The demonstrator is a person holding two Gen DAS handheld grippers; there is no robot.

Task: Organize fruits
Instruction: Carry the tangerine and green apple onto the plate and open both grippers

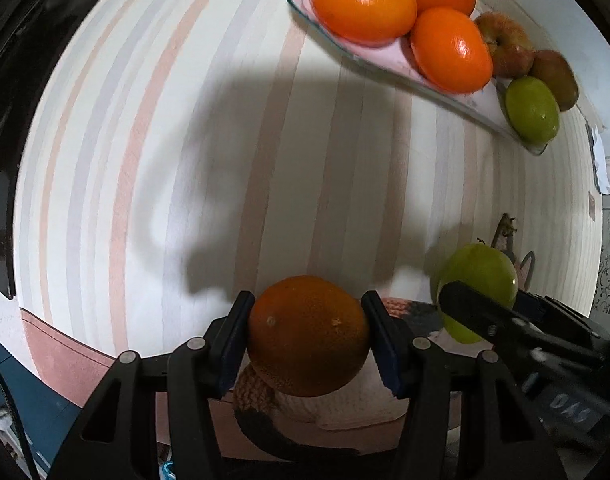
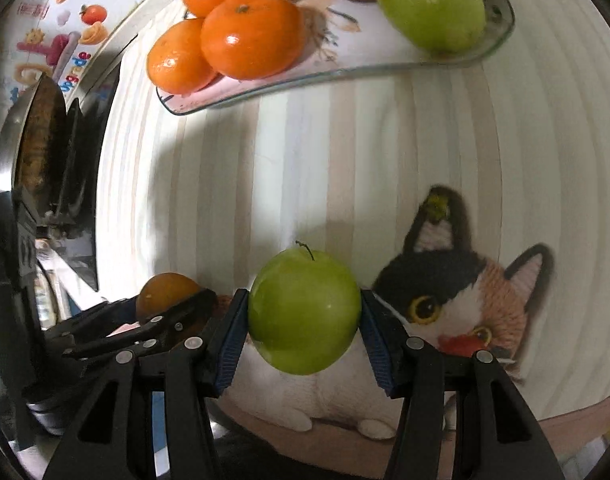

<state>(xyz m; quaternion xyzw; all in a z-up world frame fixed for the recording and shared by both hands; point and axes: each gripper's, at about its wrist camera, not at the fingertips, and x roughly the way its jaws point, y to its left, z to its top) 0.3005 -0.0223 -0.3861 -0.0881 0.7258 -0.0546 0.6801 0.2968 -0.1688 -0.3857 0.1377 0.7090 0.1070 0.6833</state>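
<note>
Fruits, 2 in transit: an orange (image 1: 307, 336) clamped between the blue pads of the left gripper (image 1: 308, 338), and a green apple (image 2: 304, 312), stem up, clamped between the pads of the right gripper (image 2: 304, 314). Both are held above the near edge of the bench (image 1: 185, 160), which is covered by a striped cloth bearing a knitted cat motif (image 2: 465, 300). The 2 grippers sit side by side, the apple just beside the orange. Toward the far edge lies a glass tray (image 2: 501, 20). On it are 3 oranges (image 1: 363, 2) grouped at its left end. At its right end are a second green apple (image 2: 429, 4) and 2 reddish fruits (image 1: 505, 44), touching one another; their kind is unclear. Beyond the left edge of the bench, dark objects appear, too distorted to identify.
</note>
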